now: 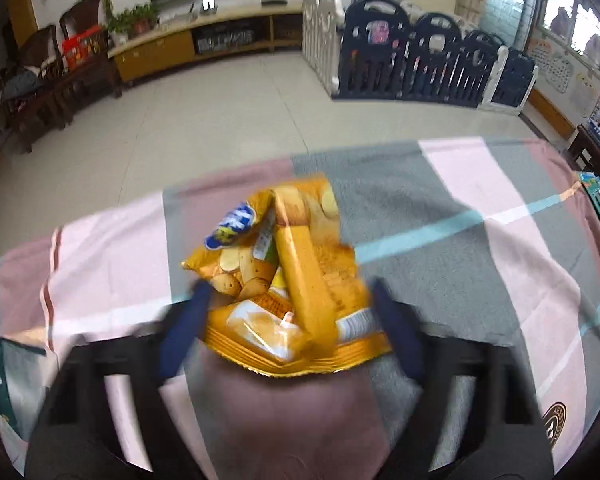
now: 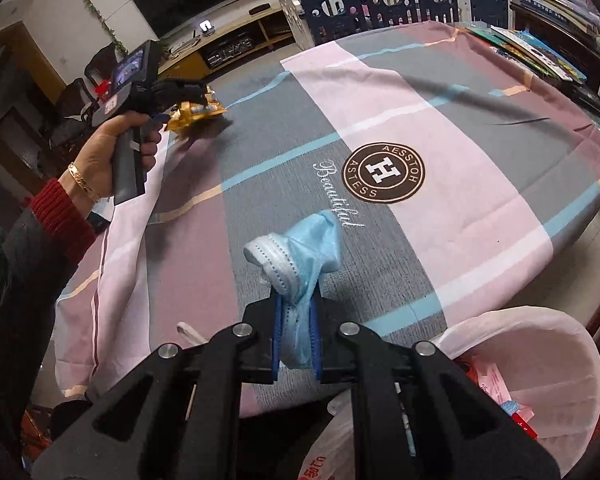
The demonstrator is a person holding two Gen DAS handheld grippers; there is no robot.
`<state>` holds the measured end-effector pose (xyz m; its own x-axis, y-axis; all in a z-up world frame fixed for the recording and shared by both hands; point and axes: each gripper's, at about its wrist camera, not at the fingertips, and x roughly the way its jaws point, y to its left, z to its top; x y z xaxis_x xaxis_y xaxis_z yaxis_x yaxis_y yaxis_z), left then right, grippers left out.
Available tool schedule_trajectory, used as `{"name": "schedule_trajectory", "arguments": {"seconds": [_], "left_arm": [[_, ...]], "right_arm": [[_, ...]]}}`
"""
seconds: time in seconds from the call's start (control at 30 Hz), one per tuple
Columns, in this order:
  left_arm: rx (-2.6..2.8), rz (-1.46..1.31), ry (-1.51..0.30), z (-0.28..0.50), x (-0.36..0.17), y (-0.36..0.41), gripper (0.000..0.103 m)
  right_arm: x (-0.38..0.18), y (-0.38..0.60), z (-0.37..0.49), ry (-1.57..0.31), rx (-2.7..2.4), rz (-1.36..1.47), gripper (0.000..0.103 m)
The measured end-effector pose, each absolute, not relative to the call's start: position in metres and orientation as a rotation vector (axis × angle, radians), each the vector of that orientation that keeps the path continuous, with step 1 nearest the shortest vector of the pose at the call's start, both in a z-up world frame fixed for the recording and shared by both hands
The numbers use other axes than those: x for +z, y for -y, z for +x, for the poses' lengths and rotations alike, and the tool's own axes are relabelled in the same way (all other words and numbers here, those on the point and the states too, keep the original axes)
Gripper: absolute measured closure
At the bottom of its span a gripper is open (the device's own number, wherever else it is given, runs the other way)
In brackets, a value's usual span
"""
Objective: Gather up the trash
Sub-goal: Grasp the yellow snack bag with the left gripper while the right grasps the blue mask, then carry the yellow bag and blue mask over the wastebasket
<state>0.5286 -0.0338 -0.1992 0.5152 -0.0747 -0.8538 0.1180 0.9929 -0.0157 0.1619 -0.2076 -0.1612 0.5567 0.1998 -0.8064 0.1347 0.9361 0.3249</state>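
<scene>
An orange crisp bag (image 1: 288, 280) lies between the blue fingers of my left gripper (image 1: 292, 304). The jaws stand wide on both sides of it, and the view is blurred. The same bag (image 2: 196, 114) shows in the right wrist view under the left gripper (image 2: 180, 96), just above the checked tablecloth (image 2: 420, 120). My right gripper (image 2: 296, 320) is shut on a crumpled blue and white face mask (image 2: 300, 248) and holds it over the near part of the table.
A bin lined with a pink bag (image 2: 540, 360) stands at the near right edge, with wrappers inside. Books (image 2: 528, 48) lie at the far right of the table. A navy and white playpen fence (image 1: 420, 52) stands beyond the table.
</scene>
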Motion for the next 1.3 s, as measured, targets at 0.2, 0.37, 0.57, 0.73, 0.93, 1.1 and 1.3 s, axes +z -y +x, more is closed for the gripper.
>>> {"name": "schedule_trajectory", "arguments": {"seconds": [0.2, 0.37, 0.57, 0.73, 0.93, 1.1, 1.3], "left_arm": [[-0.175, -0.011, -0.983, 0.466, -0.181, 0.016, 0.088], [-0.108, 0.055, -0.874, 0.355, -0.127, 0.011, 0.088], [-0.100, 0.074, -0.764, 0.223, -0.064, 0.015, 0.087], [-0.116, 0.062, -0.708, 0.141, -0.030, 0.018, 0.086], [-0.123, 0.062, -0.695, 0.077, -0.019, 0.022, 0.086], [-0.107, 0.065, -0.717, 0.054, -0.025, 0.022, 0.086], [-0.134, 0.059, -0.744, 0.040, -0.029, 0.025, 0.086]], "right_arm": [[-0.155, 0.219, 0.145, -0.973, 0.010, 0.369, 0.090], [-0.142, 0.227, 0.121, -0.962, -0.034, 0.344, 0.090], [-0.107, 0.233, 0.091, -0.904, -0.056, 0.295, 0.090], [-0.071, 0.231, 0.070, -0.823, -0.072, 0.230, 0.090], [-0.045, 0.229, 0.051, -0.770, -0.061, 0.191, 0.090], [-0.038, 0.232, 0.039, -0.764, -0.047, 0.193, 0.090], [-0.038, 0.235, 0.022, -0.774, -0.046, 0.170, 0.090]]}}
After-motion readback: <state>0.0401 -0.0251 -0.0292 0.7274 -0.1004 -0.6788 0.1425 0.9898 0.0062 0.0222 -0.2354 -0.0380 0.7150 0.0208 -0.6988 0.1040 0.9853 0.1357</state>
